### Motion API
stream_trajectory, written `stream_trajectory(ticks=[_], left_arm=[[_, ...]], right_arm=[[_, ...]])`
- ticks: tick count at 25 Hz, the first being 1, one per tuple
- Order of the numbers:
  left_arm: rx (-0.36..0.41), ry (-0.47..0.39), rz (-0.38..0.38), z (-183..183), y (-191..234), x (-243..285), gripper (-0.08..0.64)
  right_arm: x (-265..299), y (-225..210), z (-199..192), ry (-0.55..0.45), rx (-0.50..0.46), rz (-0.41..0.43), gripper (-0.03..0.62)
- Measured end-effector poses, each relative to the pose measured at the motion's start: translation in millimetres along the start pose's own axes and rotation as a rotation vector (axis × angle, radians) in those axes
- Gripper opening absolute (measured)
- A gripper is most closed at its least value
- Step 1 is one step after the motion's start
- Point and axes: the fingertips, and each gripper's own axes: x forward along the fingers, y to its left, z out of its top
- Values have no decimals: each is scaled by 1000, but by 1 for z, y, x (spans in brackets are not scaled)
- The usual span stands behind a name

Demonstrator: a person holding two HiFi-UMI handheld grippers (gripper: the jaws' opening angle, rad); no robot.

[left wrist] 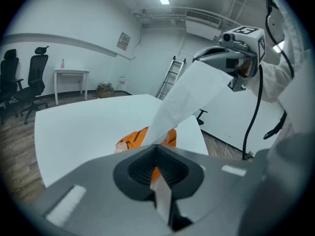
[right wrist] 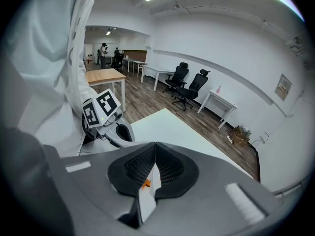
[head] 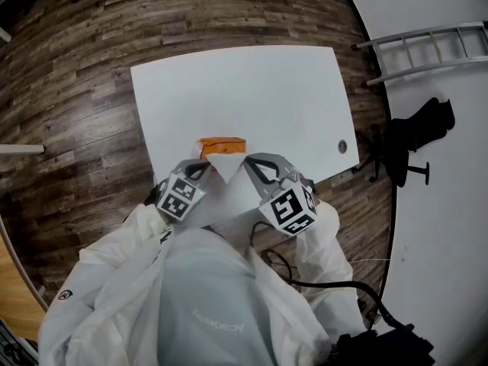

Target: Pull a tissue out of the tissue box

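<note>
Left gripper [head: 203,166] and right gripper [head: 252,163] pinch one tissue [head: 226,168] over one tissue box [head: 221,143].

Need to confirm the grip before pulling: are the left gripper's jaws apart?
No, the left gripper is shut on a strip of the tissue.

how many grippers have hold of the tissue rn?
2. The left gripper is shut on the thin white tissue at its left side, the right gripper at its right side. The sheet spans between them, just short of the orange tissue box. None hidden.
</note>
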Motion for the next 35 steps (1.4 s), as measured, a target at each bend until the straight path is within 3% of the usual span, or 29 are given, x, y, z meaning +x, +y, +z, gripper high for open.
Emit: stream_trajectory(ticks=[5, 10, 16, 23, 27, 35], left_arm=[[0, -3, -5, 3, 2, -4, 0], [6, -8, -5, 13, 8, -10, 0], [1, -19, 8, 23, 14, -22, 0], [8, -23, 11, 34, 19, -33, 0], [7, -13, 16, 36, 20, -32, 0], [19, -16, 5, 41, 18, -32, 0]], right_arm=[[-17, -25, 6, -57, 84, -43, 5], [-45, -81, -1, -255, 454, -87, 4], [-73, -163, -42, -498, 902, -168, 3], [-83, -228, -100, -711, 1258, -228, 3], [-83, -241, -115, -773, 1314, -231, 3], [-88, -239, -110, -786, 1310, -262, 3]])
